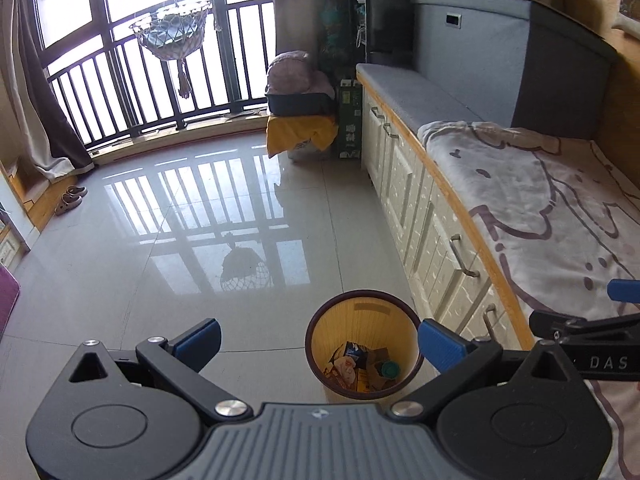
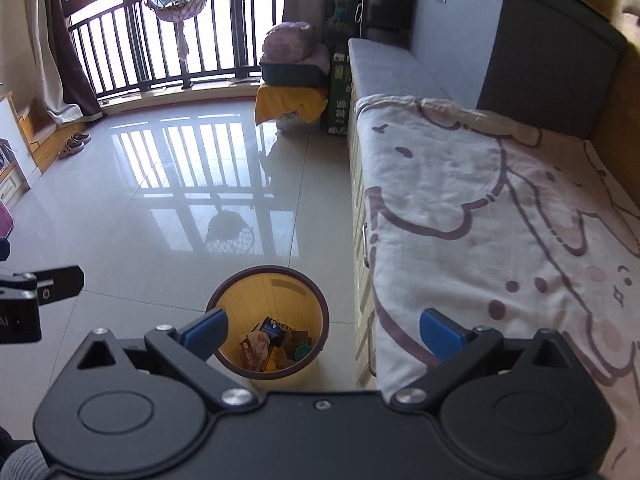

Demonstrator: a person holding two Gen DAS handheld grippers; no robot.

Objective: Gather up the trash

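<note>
A glossy grey tiled floor [image 1: 168, 248] mirrors the black metal window railing [image 1: 132, 92], where a knotted rope hanging basket [image 1: 174, 32] is suspended. A pale blanket with a purple-outlined cartoon print [image 2: 480, 216] covers a wood-edged platform above cream drawer fronts [image 1: 424, 216]. A yellow cloth [image 2: 290, 106] drapes a stack by the window; brown slippers [image 1: 71, 199] sit beside the dark curtain [image 1: 36, 100].

The right gripper [image 2: 322, 334] hangs above the floor [image 2: 160, 208] with its jaws spread wide and empty. Between them stands the yellow wastebasket [image 2: 240, 292], holding wrappers and packaging [image 2: 276, 344]. A bed [image 2: 480, 208] lies just beside it.
</note>
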